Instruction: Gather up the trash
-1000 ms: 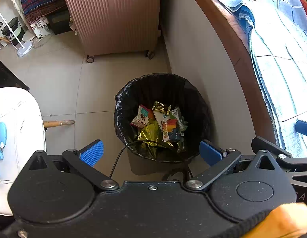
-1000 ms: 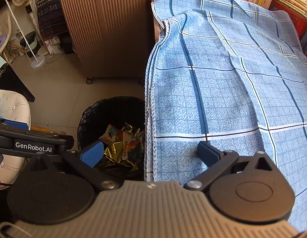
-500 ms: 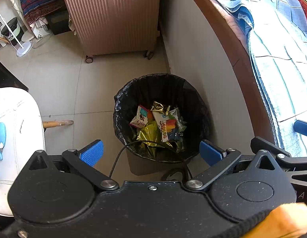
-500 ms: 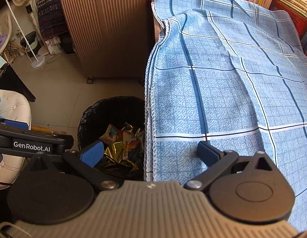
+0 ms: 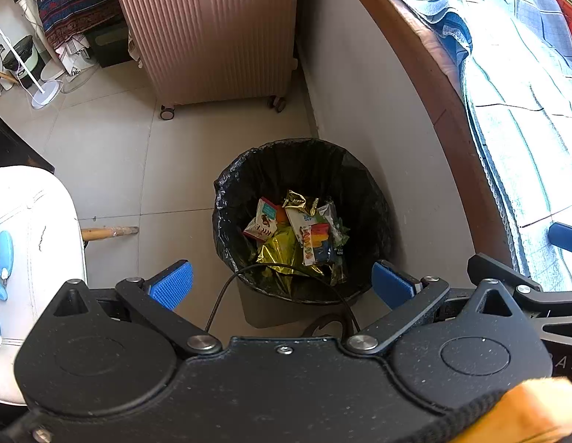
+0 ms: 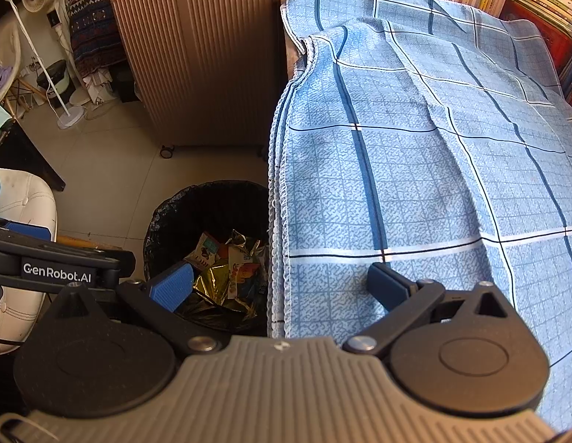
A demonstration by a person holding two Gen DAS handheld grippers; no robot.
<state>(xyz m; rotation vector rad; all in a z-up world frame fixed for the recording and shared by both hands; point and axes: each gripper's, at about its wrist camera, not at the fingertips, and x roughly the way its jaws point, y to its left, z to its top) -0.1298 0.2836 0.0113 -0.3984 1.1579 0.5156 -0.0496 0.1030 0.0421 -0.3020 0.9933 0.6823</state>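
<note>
Left tongs (image 5: 282, 284): jaws spread wide, nothing held, blue pads positioned at the lower middle of the left wrist view, above the near rim of the trash bin (image 5: 249, 170). Right tongs (image 6: 280, 282): jaws also spread wide and empty; the left pad sits over the bin opening, the right pad over the blue checked cloth (image 6: 433, 170) that fills the right half of the right wrist view.

The bin stands on the tiled floor (image 5: 101, 155) at frame centre of the left wrist view, lined with a black bag. The trash (image 5: 297, 232) lies inside at the bottom: crumpled snack wrappers, one gold foil, one white with coloured print. A black cable (image 5: 227, 288) crosses the near rim. A pink ribbed suitcase (image 5: 208, 29) stands upright behind the bin, at top centre.
</note>
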